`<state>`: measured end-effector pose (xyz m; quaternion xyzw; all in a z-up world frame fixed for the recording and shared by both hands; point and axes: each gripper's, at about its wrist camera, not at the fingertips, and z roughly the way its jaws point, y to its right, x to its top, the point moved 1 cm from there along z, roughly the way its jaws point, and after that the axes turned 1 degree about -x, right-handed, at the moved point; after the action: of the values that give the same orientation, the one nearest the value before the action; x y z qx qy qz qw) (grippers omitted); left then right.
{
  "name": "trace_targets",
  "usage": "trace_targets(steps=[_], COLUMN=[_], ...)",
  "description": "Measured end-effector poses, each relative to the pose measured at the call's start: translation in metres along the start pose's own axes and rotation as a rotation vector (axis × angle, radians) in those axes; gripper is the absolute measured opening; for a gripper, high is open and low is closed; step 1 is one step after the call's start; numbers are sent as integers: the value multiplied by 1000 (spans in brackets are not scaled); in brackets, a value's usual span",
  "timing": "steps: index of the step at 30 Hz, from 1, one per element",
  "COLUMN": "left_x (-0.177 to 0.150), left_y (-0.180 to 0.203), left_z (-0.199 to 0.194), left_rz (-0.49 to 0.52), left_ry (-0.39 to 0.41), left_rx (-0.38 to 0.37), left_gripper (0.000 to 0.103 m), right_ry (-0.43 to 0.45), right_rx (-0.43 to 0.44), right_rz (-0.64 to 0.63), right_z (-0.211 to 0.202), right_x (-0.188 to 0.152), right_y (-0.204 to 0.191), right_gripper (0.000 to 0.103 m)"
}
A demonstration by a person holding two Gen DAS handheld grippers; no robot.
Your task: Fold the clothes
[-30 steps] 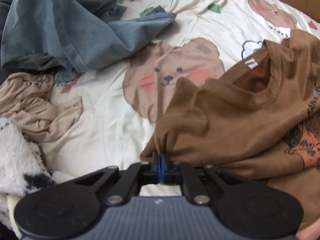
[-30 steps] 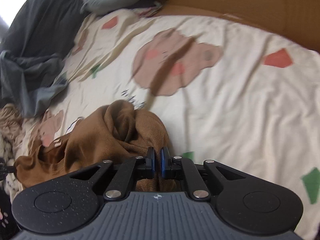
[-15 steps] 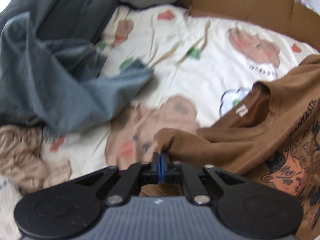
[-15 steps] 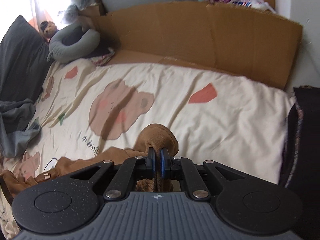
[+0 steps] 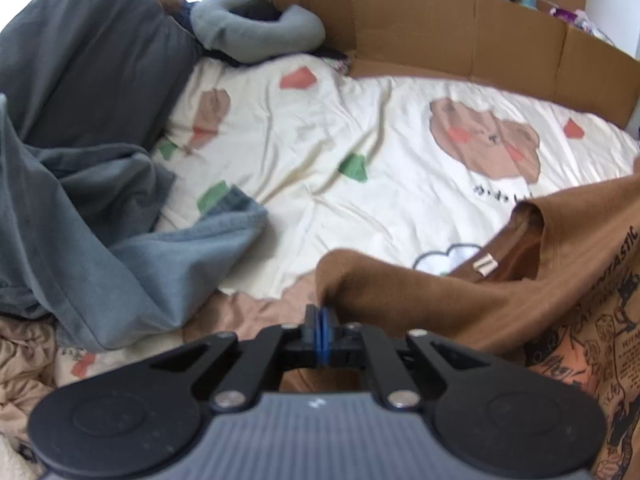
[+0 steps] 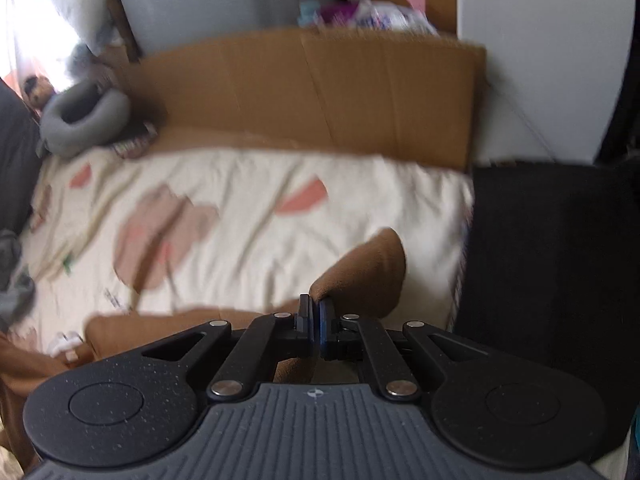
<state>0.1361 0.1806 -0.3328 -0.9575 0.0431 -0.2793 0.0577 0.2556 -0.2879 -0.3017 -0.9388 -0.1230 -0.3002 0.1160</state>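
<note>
One bear-print sheet (image 5: 360,208) w/ cardboard wall (image 5: 480,36) behind.

Light: soft daylight from upper-left window (image 6: 36,40), overexposed | Shadows: faint | Blur: right wrist view motion-smeared, left wrist view sharper | Distortion: fisheye curvature, dark corner vignetting

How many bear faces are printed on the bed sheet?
2 clear in the left wrist view: one bear face on the bed sheet near the cardboard wall, and one smaller, creased bear face beside the dark grey bedding. Clothes may hide others.
</note>
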Motion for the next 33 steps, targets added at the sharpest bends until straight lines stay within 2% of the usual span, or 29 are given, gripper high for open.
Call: trace_targets(steps=[11, 18, 21, 24, 26, 27, 28, 31, 33], left_x=[-56, -92, -92, -89, -84, -81, -78, -69, -64], left_y=[-2, 1, 2, 4, 7, 9, 11, 15, 18], left_z=[3, -1, -13, -24, -31, -33, -35, -34, -29], left_rz=[-18, -44, -50, -58, -44, -34, -24, -7, 2], left_ry=[-174, -271, -243, -208, -179, -164, -148, -105, -85], left_rx=[-41, -103, -115, -128, -127, -123, -120, -110, -111], left_gripper=[1, 2, 7, 10, 10, 10, 13, 28, 35], right_ry=[-170, -259, -232, -193, -168, -160, -153, -154, -155], right_rx=[-66, -100, -96, -74, -33, -7, 19, 83, 126], right_rz=[32, 63, 59, 23, -11, -28, -46, -124, -176], right_z=[17, 23, 13, 3, 2, 3, 5, 18, 26], right_x=[-56, -78, -72, -61, -54, -51, -48, -44, -41], right_y=[21, 27, 21, 9, -4, -10, -17, -47, -67], right_gripper=[1, 1, 4, 14, 24, 35, 39, 40, 43])
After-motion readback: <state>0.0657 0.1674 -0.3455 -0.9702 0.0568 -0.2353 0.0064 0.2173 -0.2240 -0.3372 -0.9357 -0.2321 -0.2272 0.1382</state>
